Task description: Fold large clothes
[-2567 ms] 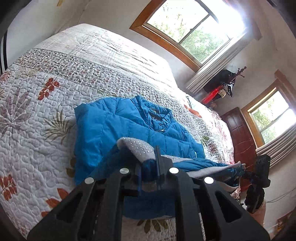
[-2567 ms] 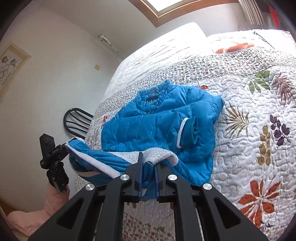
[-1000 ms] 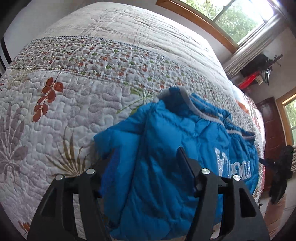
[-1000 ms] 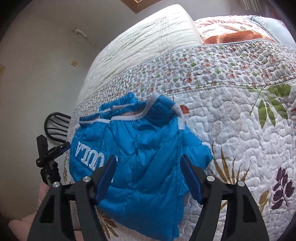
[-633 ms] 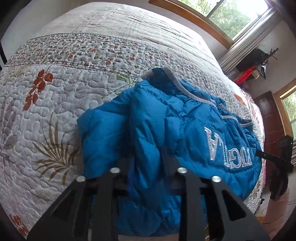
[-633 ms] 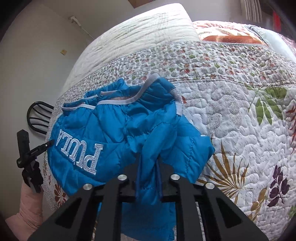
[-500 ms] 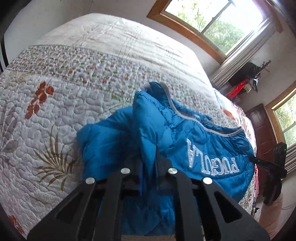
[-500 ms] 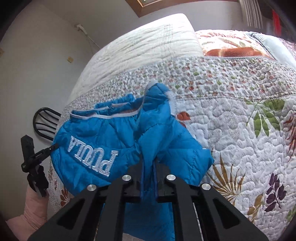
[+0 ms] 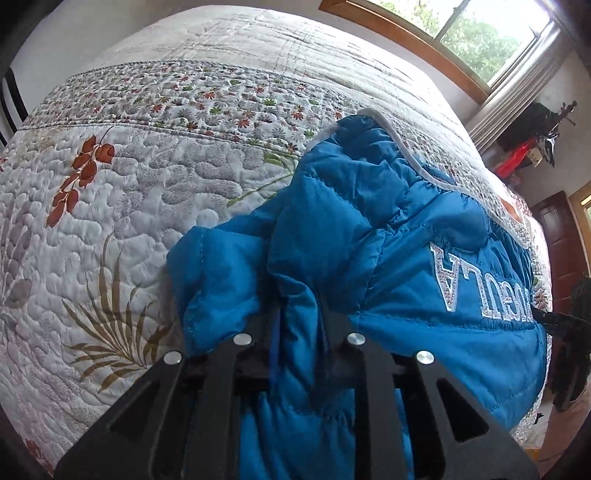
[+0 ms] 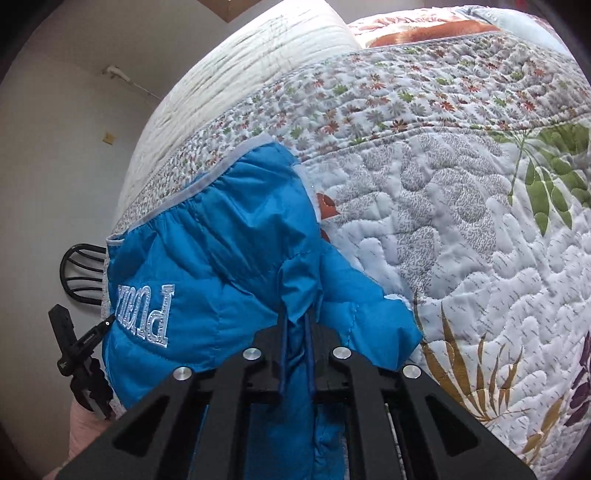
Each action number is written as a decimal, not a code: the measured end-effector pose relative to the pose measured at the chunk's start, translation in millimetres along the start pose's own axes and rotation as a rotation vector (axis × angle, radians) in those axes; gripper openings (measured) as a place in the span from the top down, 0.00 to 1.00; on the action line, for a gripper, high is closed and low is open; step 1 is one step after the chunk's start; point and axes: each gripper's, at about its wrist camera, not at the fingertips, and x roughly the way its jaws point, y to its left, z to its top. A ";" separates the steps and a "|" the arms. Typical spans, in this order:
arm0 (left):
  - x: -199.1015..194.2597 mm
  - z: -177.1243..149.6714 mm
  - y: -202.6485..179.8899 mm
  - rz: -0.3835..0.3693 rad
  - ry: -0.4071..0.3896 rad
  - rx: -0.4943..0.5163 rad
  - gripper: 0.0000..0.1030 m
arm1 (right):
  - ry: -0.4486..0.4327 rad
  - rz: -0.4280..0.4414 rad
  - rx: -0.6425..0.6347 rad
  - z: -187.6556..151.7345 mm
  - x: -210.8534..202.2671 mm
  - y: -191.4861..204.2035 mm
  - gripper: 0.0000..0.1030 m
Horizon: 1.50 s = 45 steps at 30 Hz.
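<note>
A blue puffer jacket point(image 9: 388, 236) lies folded over on the quilted bed, its back up with white lettering point(image 9: 480, 291). My left gripper point(image 9: 299, 314) is shut on a pinched fold of the blue jacket at its left side. In the right wrist view the same jacket point(image 10: 221, 258) shows with a grey trim edge on top. My right gripper point(image 10: 297, 321) is shut on a fold of it at its right side. Each gripper shows at the far edge of the other's view, the right one in the left wrist view point(image 9: 576, 325) and the left one in the right wrist view point(image 10: 74, 347).
The floral quilt point(image 9: 129, 177) covers the bed around the jacket and shows too in the right wrist view point(image 10: 461, 221). A window point(image 9: 480, 33) and a dark wooden door point(image 9: 565, 236) are beyond the bed. A black chair back point(image 10: 79, 273) stands by the left wall.
Both grippers let go of the hem after folding the jacket over, opened, then shut on folds at the jacket's two sides. They now sit lower and closer to the bed.
</note>
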 end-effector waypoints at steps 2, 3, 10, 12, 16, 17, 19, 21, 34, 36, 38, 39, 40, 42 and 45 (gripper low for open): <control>-9.8 6.7 4.2 -0.024 0.010 -0.013 0.78 | -0.017 -0.013 -0.026 1.3 -11.6 5.0 0.84; -15.8 10.9 6.6 -0.037 0.008 -0.019 0.76 | -0.030 -0.026 -0.031 3.5 -17.5 6.5 0.75; -23.9 47.2 0.2 -0.031 -0.036 0.016 0.59 | -0.032 -0.044 -0.068 32.2 -16.1 12.6 0.61; -11.3 54.0 -9.5 -0.018 -0.013 0.037 0.58 | -0.010 -0.046 -0.069 41.1 -3.1 13.8 0.61; 14.6 65.8 -31.3 0.014 0.014 0.087 0.54 | 0.021 -0.067 -0.095 54.0 23.9 20.5 0.59; 19.0 68.4 -34.9 0.021 0.018 0.090 0.54 | 0.023 -0.076 -0.101 55.9 26.5 22.2 0.60; 22.3 71.5 -39.5 0.040 0.009 0.090 0.75 | 0.008 -0.075 -0.118 58.7 23.8 24.6 0.73; 18.8 72.8 -42.5 0.043 -0.018 0.087 0.85 | -0.024 -0.065 -0.130 61.2 15.6 26.9 0.86; 49.3 76.8 -17.8 0.113 0.020 -0.020 0.80 | 0.012 -0.088 0.013 65.0 38.4 -0.1 0.82; 41.4 78.8 -12.7 0.093 0.031 -0.064 0.72 | -0.009 -0.130 -0.004 61.0 25.3 3.2 0.66; 24.9 77.7 -1.4 0.080 0.018 -0.105 0.61 | -0.038 -0.181 -0.024 51.7 5.6 7.3 0.61; 16.0 76.3 2.4 0.079 0.007 -0.117 0.56 | -0.054 -0.198 -0.029 45.7 -4.6 10.1 0.61; 4.8 72.9 5.3 0.076 -0.005 -0.129 0.56 | -0.074 -0.209 -0.038 39.0 -15.6 13.5 0.61; -13.8 63.7 4.0 0.103 -0.035 -0.132 0.60 | -0.112 -0.243 -0.079 22.2 -34.6 27.1 0.61; -45.7 44.3 -12.9 0.211 -0.146 -0.061 0.60 | -0.155 -0.230 -0.134 -4.6 -55.6 52.2 0.67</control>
